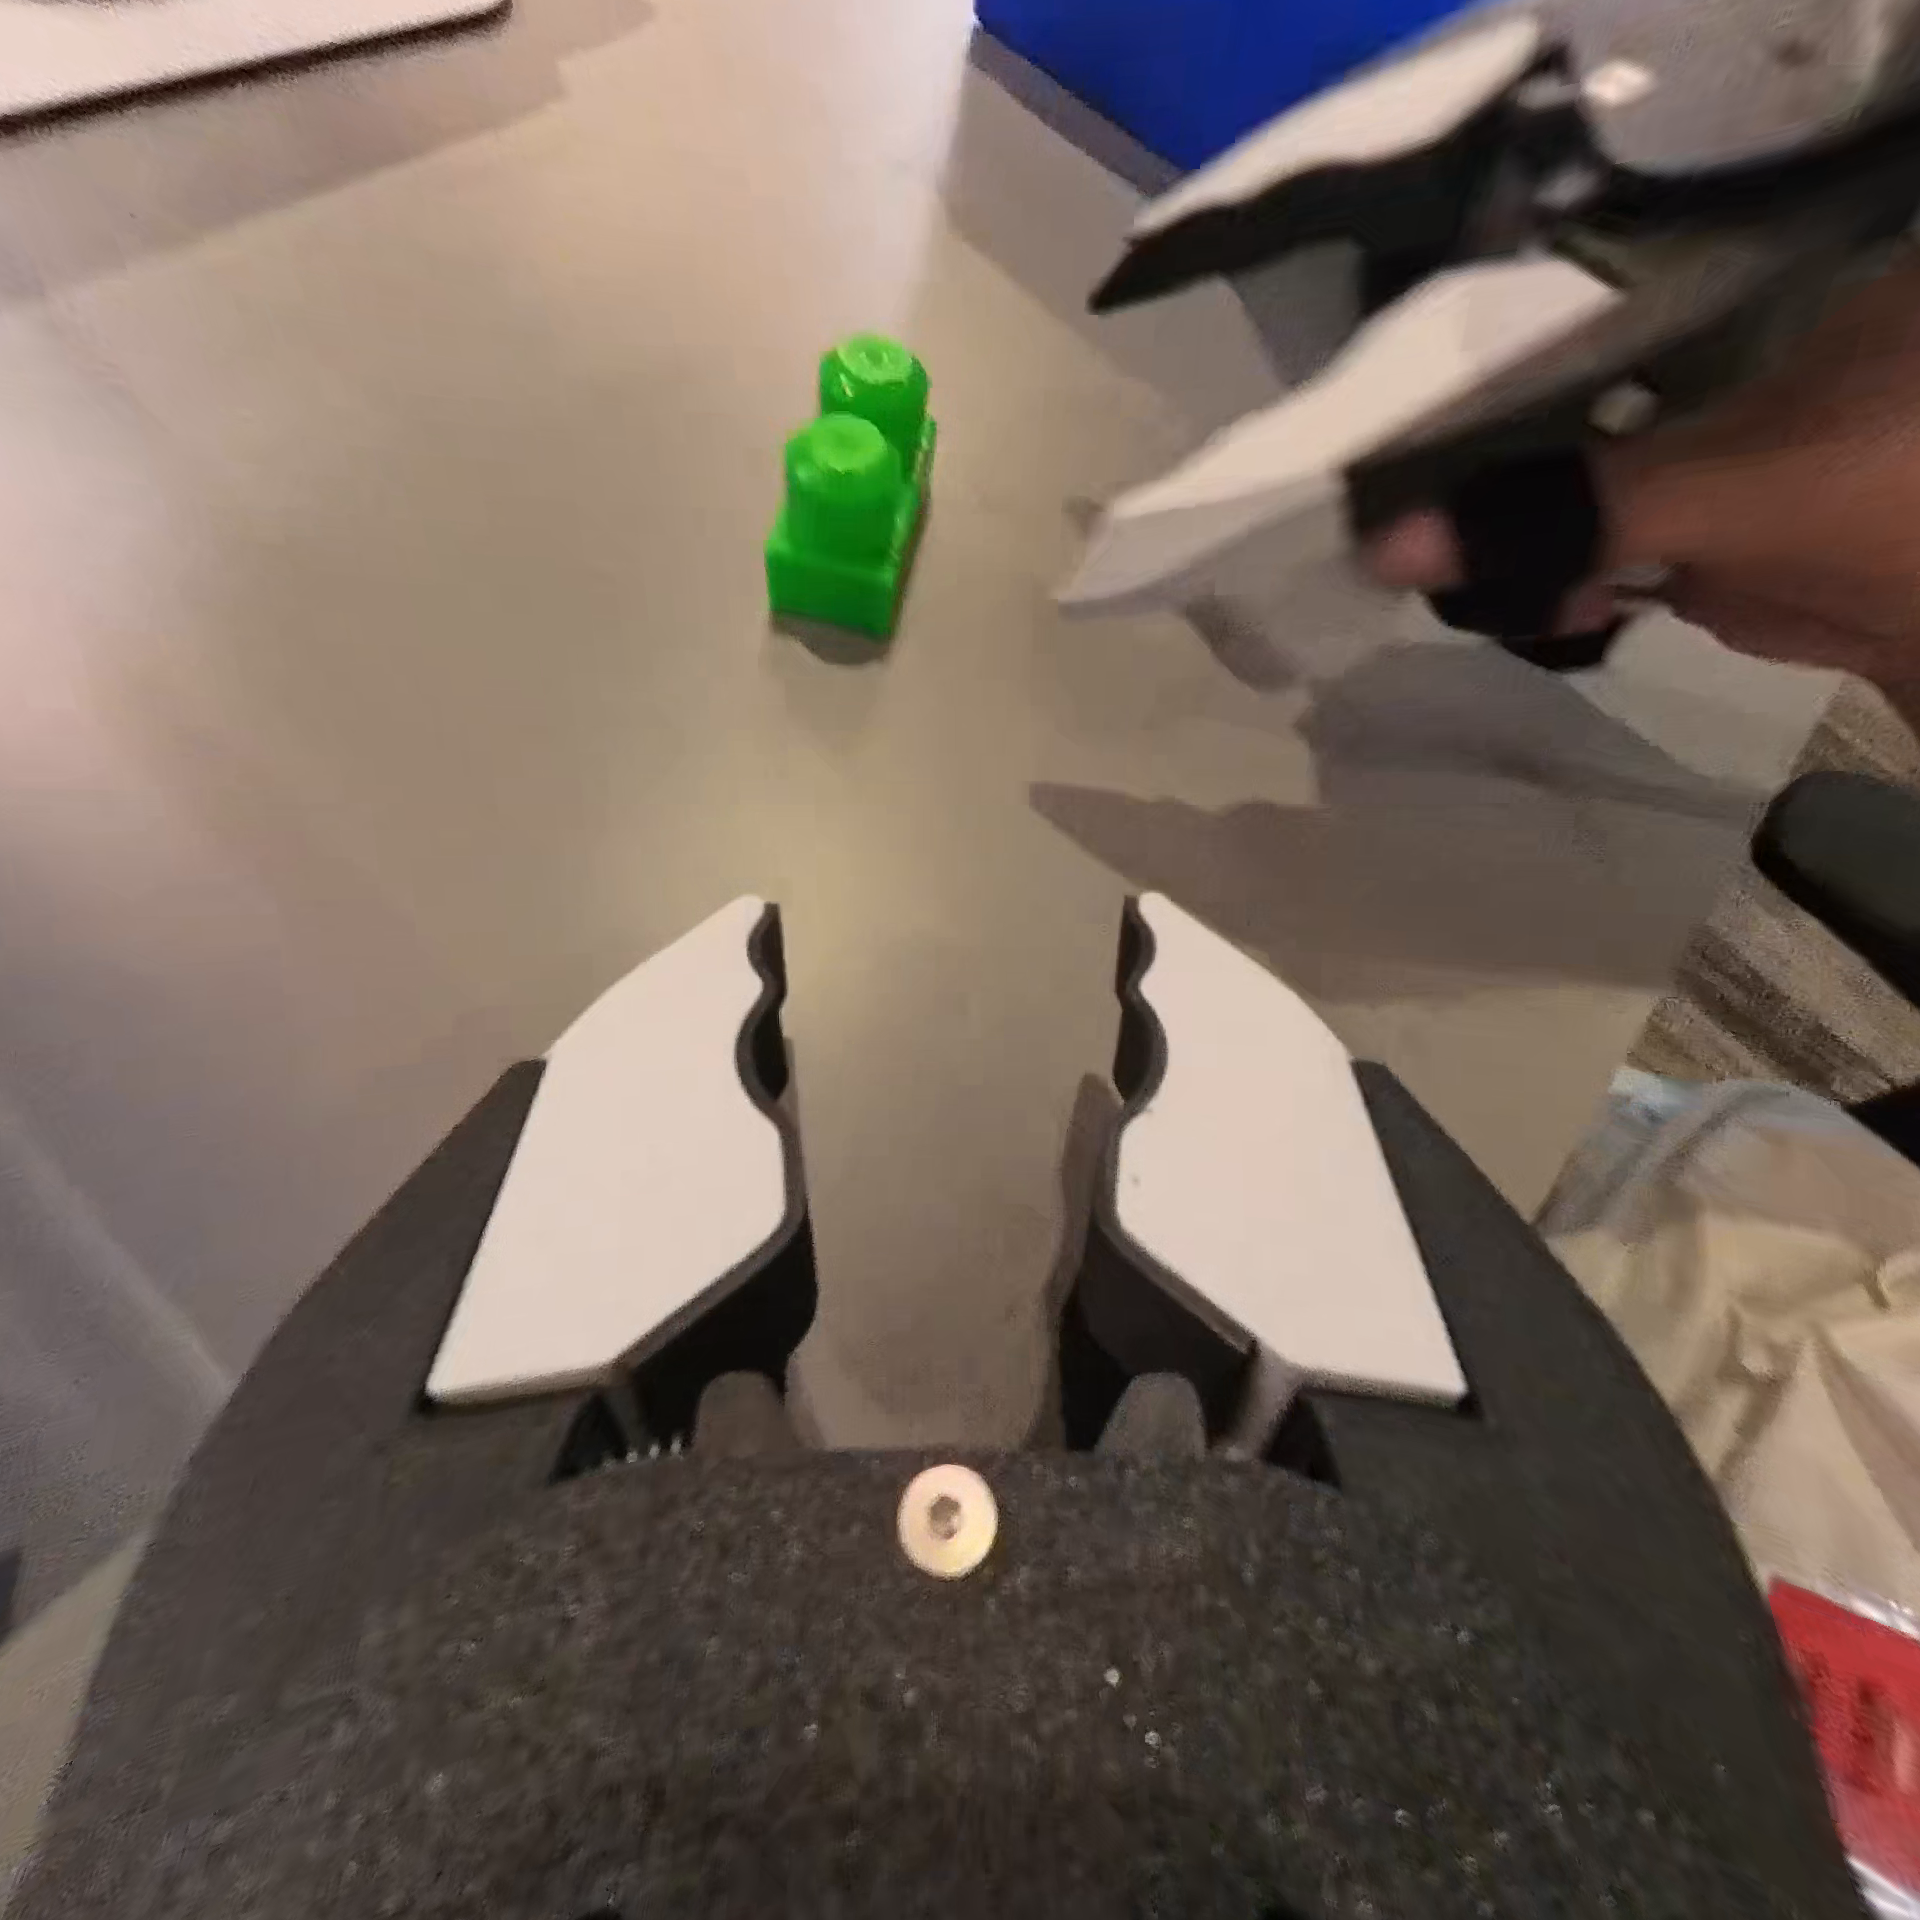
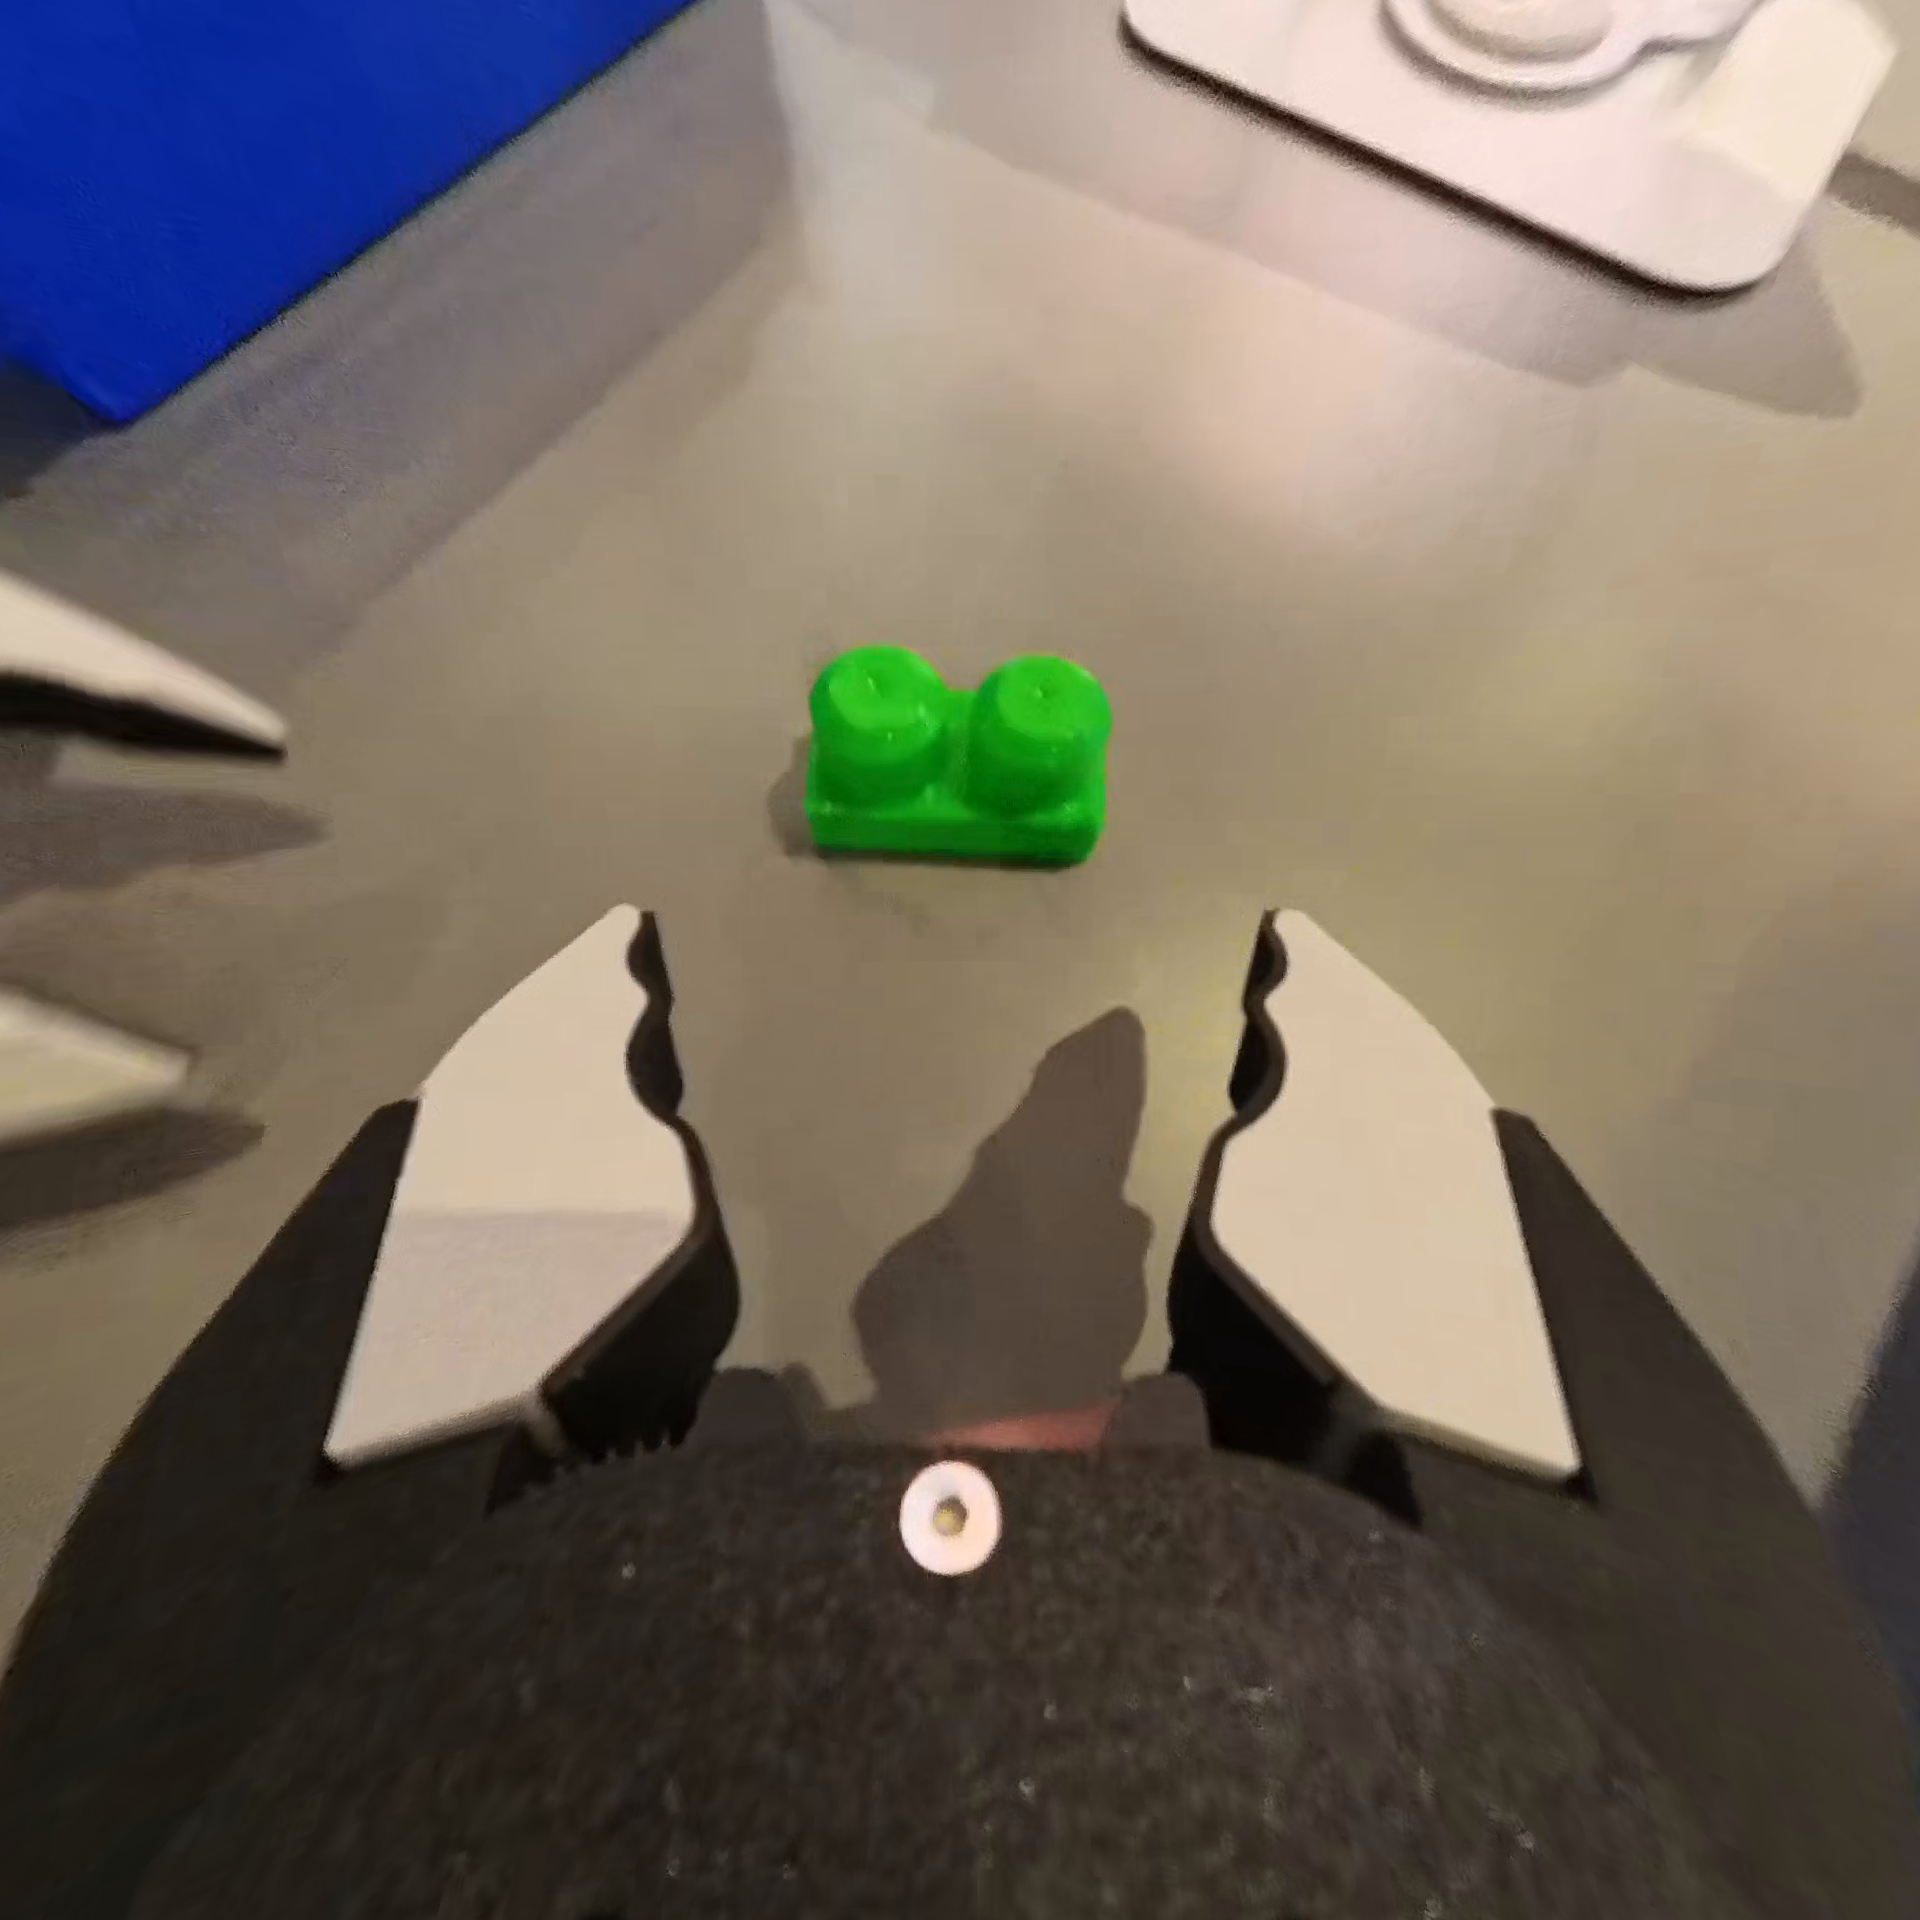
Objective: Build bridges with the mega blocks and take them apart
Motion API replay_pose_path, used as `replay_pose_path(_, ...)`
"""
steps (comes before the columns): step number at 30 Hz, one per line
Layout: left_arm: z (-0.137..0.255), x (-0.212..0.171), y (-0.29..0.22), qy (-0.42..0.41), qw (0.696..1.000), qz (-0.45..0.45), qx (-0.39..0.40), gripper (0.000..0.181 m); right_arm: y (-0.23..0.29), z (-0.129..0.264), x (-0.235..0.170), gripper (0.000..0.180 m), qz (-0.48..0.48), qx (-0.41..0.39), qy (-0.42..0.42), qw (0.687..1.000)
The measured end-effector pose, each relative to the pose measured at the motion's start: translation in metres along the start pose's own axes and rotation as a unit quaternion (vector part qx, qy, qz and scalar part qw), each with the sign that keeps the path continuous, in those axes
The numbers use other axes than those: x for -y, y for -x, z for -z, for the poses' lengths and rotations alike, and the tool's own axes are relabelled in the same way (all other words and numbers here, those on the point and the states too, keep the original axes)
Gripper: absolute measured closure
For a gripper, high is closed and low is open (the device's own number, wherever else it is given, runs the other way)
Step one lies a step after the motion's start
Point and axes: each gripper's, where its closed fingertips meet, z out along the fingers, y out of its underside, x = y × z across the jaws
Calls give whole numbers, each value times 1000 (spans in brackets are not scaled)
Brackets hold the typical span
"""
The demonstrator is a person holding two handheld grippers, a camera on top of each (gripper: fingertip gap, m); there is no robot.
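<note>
Only one mega block in sight: a green two-stud block [image 2: 951, 764] sitting studs-up and flat on the grey table [image 2: 1351, 644]. No bridge, no second block visible. Judged step: the pick-up of a loose block, either the start of a build or tidying after a take-apart; cannot tell which.

Right hand-held gripper [image 2: 951, 925]: released, jaws wide, empty. Block lies just ahead at 12 o'clock, long side crosswise to the fingers, not touching. Jaw opening looks wider than the block's length, so a straight advance and lowering should bracket it end to end.

Left hand-held gripper [image 1: 951, 909]: released, narrower gap, empty. Block at 12 o'clock, well apart, seen end-on. Right gripper shows at 2 o'clock in this view, blurred.

Room: bare table all round the block. Blue box [image 2: 260, 187] at 10 o'clock and white tray [image 2: 1558, 187] at 1 o'clock in the right view, both well apart. Table edge and cream bag [image 1: 1714, 1299] at 4 o'clock in the left view. Risk: the two grippers converge on one block.
</note>
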Motion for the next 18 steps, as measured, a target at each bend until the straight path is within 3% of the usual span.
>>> replay_pose_path(8, 5, -20, -12, 43, 998, -42, 2, 123, 0, -58, 12, 72, -43, -3, 48, 998)
replay_pose_path(10, 6, -18, -14, 38, 998, -53, 5, 122, 1, -62, 8, 81, -43, -3, 60, 997)
replay_pose_path(11, 6, -18, -13, 40, 997, -59, 9, 122, 1, -62, 8, 103, -38, -4, 63, 997)
replay_pose_path(15, 7, -14, -13, 33, 997, -71, 16, 123, 3, -55, 11, 105, -30, -1, 58, 998)
replay_pose_path(18, 6, -11, -12, 26, 997, -69, 16, 123, -6, -28, 27, 105, -17, -5, 21, 1000)
